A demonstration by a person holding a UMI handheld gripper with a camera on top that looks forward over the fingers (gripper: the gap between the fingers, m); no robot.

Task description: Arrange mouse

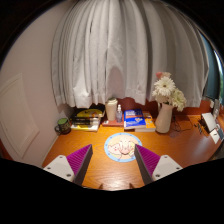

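The mouse (122, 147) is spotted at twelve o'clock — just ahead of the gripper (113, 163), fingers held apart — untouched, long axis unclear.

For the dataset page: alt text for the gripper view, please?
The gripper hangs open over a wooden desk, its purple pads flanking a round patterned mat just ahead. Behind sit stacked books, a vase of flowers and white curtains. No mouse is visible.
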